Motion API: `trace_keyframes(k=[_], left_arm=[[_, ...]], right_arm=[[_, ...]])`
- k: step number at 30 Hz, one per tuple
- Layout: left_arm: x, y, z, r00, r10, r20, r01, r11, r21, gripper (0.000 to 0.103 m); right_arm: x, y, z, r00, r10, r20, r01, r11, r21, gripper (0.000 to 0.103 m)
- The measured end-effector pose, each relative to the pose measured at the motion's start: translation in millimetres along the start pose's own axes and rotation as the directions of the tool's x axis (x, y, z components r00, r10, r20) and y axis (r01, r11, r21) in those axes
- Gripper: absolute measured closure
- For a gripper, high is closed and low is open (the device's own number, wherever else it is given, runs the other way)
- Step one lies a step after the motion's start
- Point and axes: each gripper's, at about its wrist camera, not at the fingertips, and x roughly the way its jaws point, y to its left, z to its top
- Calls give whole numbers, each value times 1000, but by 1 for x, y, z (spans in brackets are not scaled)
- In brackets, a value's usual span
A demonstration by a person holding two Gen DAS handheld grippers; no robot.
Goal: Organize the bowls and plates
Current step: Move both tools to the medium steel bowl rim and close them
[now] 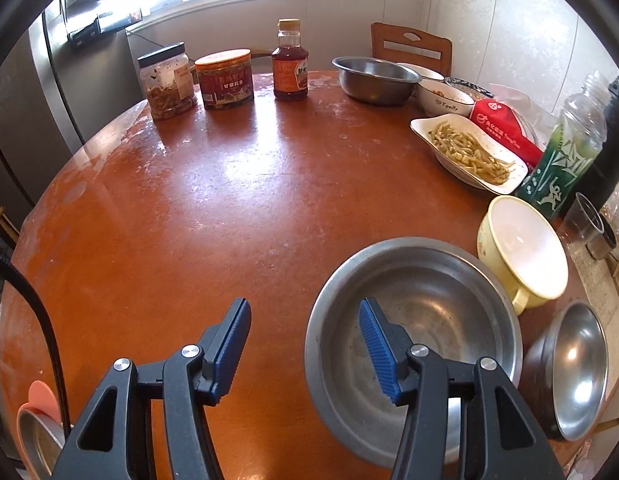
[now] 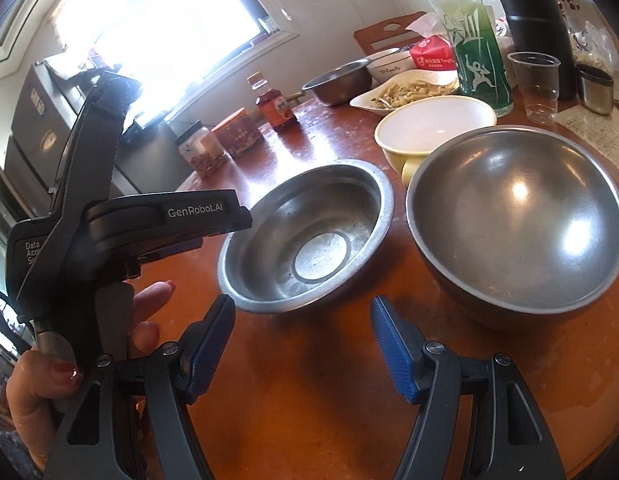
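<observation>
Both grippers wide open, holding nothing. Left gripper (image 1: 305, 344) hovers w/ 1 finger over the flat-bottomed steel bowl (image 1: 421, 320). Right gripper (image 2: 303, 344) is near, just short of that bowl and the round steel bowl (image 2: 517, 220). Yellow bowl (image 2: 433, 124) sits behind them on the table (image 1: 189, 208).

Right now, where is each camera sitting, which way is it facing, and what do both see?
Left wrist: on the left gripper, facing across the table toward jars and window; only its own open fingers show.
Right wrist: on the right gripper, facing two steel bowls; shows its open fingers and the person's left hand holding the other gripper.
Shared: flat-bottomed steel bowl, yellow bowl.
</observation>
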Motion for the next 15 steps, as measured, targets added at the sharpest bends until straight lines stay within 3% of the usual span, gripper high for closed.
trace_keyframes(k=[10, 15], left_arm=[[27, -1, 1, 998, -10, -58, 9, 1000, -8, 48], [32, -8, -9, 996, -27, -91, 29, 999, 27, 64]], right_arm=[[18, -4, 6, 999, -42, -2, 42, 999, 19, 31], [25, -1, 6, 999, -37, 6, 37, 999, -25, 32]])
